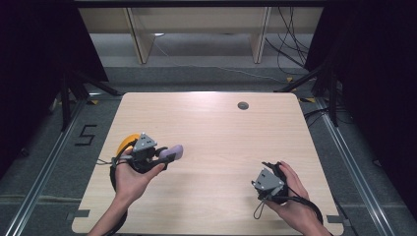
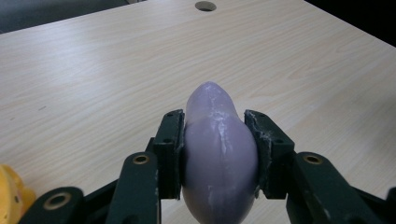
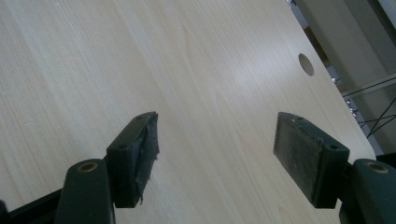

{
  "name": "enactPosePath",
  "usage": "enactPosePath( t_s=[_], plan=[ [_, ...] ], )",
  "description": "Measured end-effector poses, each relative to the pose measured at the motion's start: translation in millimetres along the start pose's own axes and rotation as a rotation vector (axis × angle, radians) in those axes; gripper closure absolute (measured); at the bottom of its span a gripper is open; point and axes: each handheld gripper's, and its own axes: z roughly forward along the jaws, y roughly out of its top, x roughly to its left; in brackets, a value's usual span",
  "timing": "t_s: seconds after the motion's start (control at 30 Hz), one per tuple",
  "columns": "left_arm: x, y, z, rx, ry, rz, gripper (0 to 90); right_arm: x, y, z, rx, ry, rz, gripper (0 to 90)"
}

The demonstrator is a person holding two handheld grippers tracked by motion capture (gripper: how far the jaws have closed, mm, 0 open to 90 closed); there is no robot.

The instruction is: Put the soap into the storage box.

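Left tongs (image 2: pixel 212 156), mine: clenched on purple egg (image 2: pixel 218 154), pads at its widest part. Egg's long axis runs along the jaws, narrow end pointing away toward the surface's (image 1: pixel 221 132) far hole (image 2: pixel 205 6); held at left-centre, whether it clears the wood I can't tell. Its near end is cut off. Yellow item (image 1: pixel 125 143) behind left hand (image 1: pixel 132 178), mostly hidden. Right tongs (image 3: pixel 215 158): released, jaws wide apart over bare wood; right hand (image 1: pixel 290 196) near front-right corner.
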Motion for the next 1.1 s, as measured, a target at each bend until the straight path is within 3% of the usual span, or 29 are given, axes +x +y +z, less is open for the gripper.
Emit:
enactPosePath(
  t_s=[0.03, 0.2, 0.27, 0.37, 0.4, 0.47, 0.6, 0.67, 1.1],
  plan=[
    [2.3, 0.5, -2.4, 0.016, 0.008, 0.021, 58.6, 0.0, -0.1, 0.0, 0.001, 0.000, 0.000, 31.6],
    [6.6, 0.0, -5.9, -0.015, 0.031, -0.019, 58.6, 0.8, -0.4, -0.3, 0.007, -0.002, 0.016, 31.7],
    [9.9, -0.3, -8.6, -0.003, 0.043, -0.012, 58.6, 0.2, -0.2, 0.0, 0.002, -0.005, 0.007, 31.7],
    [12.6, -1.4, -9.7, -0.024, 0.060, -0.034, 58.6, -0.3, -0.4, 0.0, 0.000, -0.006, 0.002, 31.7],
    [15.0, -1.7, -11.5, -0.015, 0.067, -0.019, 58.6, -0.4, -0.4, 0.1, -0.001, -0.006, 0.001, 31.7],
    [17.0, -3.1, -12.3, -0.040, 0.069, -0.055, 58.6, -0.3, -0.4, 0.0, -0.001, -0.006, 0.001, 31.7],
    [23.4, -4.3, -17.7, -0.049, 0.089, -0.063, 58.6, 0.4, -0.5, -0.5, 0.005, -0.011, 0.021, 31.7],
    [27.2, -5.0, -20.7, -0.060, 0.106, -0.079, 58.6, -0.6, -0.5, 0.0, 0.000, -0.002, -0.001, 31.7],
    [51.6, -11.4, -35.4, -0.095, 0.175, -0.136, 58.6, -0.6, 0.1, -0.3, 0.009, 0.011, 0.006, 31.7]
  ],
)
